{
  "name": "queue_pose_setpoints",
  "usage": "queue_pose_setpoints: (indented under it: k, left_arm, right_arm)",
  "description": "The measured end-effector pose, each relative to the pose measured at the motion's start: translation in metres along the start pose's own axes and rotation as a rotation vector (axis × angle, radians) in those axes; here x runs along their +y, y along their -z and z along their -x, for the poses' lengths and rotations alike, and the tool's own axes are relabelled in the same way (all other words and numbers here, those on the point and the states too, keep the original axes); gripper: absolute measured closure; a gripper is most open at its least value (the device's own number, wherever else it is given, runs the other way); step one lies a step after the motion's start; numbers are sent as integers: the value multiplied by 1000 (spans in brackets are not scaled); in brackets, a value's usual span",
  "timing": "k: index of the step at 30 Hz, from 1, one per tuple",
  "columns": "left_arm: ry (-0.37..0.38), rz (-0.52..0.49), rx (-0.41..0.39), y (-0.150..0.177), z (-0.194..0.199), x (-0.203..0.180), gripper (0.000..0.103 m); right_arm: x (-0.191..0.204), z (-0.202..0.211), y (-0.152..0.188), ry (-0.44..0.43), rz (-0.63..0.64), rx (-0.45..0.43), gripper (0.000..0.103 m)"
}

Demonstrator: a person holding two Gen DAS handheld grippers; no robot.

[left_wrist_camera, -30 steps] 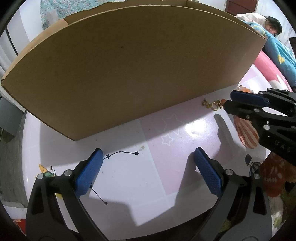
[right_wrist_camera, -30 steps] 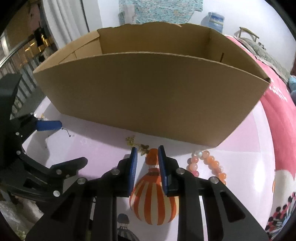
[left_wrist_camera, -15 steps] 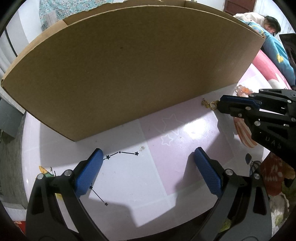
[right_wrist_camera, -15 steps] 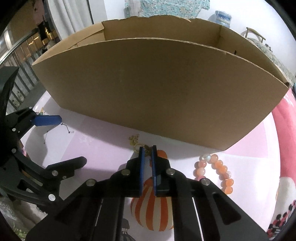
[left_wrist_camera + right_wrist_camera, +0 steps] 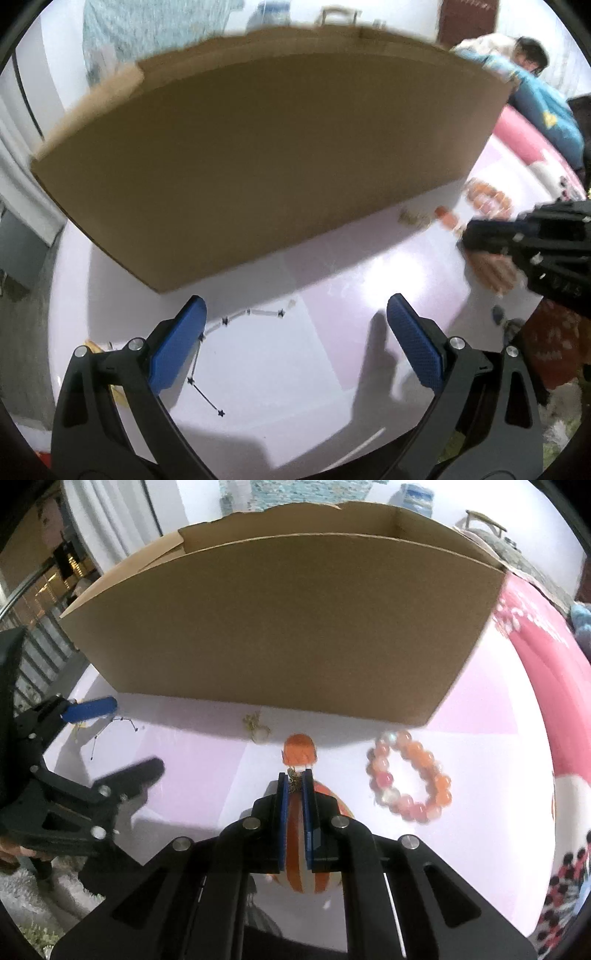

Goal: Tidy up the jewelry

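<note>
left gripper: black plastic frame, triangular cut-outs, silver round screws at finger bases
left pads: blue, finely textured, long and flat
right gripper: same black frame, silver screws, slim blue pads
right frame marking: pale embossed lettering on the side, unreadable

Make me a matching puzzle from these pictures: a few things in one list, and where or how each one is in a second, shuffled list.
1. bead bracelet
2. cardboard box
3. left gripper
4. right gripper

a. open, nothing between its jaws
b. shut on a small gold charm
c. lying on the table, pink and orange
d. standing behind the jewelry

Pairs: 1-c, 2-d, 3-a, 4-b.
</note>
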State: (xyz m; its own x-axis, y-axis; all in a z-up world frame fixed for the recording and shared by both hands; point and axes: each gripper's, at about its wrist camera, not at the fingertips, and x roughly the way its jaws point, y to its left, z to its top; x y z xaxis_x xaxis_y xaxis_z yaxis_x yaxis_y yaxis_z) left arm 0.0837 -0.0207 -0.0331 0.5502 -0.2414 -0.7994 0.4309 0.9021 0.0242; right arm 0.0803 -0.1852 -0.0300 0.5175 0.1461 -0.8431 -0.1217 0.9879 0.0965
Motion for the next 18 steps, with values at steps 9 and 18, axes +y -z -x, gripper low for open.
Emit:
queue_pose_setpoints:
  k: [9,18]
  left_arm:
    - [222,-91,-126,-16,15,-34,57]
    - [326,-84,-33,-27,-17,-51,85]
  right_arm:
    - [-10,8,15,16,-62,-15,96]
    - [-23,15,26,-14,-82,-41,95]
